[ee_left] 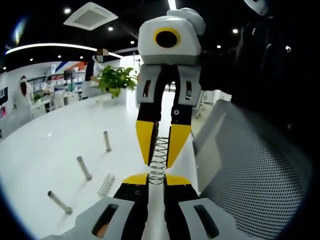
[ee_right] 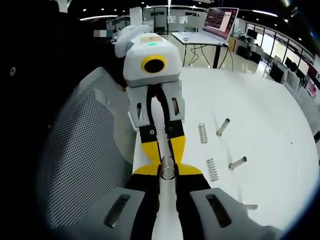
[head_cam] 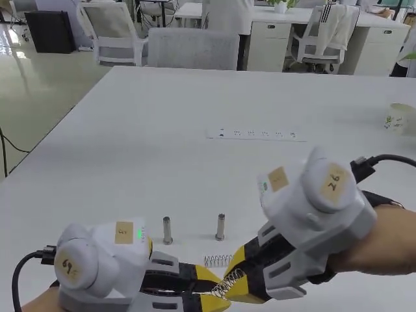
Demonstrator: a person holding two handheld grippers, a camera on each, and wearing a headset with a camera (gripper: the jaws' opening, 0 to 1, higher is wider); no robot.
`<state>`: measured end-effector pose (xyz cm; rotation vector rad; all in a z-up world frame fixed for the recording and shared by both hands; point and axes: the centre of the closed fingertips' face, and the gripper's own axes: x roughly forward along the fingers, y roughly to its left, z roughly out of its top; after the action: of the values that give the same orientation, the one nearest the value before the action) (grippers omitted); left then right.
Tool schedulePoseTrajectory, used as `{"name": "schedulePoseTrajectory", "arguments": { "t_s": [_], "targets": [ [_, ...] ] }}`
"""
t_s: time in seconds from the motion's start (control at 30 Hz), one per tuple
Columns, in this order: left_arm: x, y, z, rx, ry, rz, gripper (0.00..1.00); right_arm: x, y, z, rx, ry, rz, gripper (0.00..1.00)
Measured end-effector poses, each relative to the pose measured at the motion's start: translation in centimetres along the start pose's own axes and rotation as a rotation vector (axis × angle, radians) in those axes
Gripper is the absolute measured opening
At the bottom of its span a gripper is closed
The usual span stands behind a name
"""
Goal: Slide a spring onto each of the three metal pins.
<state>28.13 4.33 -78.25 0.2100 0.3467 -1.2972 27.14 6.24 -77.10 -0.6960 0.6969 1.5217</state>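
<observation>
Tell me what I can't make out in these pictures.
- Head view: held spring, blurred and partly covered by the yellow jaw tips.
- Right gripper view: nearest pin, partly hidden by the body of the right hand-held gripper.
- Head view: power strip markings, too small to read.
- Head view: cup, cut off by the right edge.

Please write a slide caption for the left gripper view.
The left gripper and right gripper hold one spring; three pins and a loose spring sit nearby.
</observation>
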Motion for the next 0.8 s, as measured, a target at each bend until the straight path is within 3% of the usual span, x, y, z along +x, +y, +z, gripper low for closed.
{"name": "schedulePoseTrajectory", "arguments": {
  "t_s": [0.8],
  "targets": [
    [0.13,0.13,-0.20,-0.008,-0.001,0.010,0.03,0.32,-0.12,0.62,-0.020,0.026,-0.005,0.08]
  ]
}}
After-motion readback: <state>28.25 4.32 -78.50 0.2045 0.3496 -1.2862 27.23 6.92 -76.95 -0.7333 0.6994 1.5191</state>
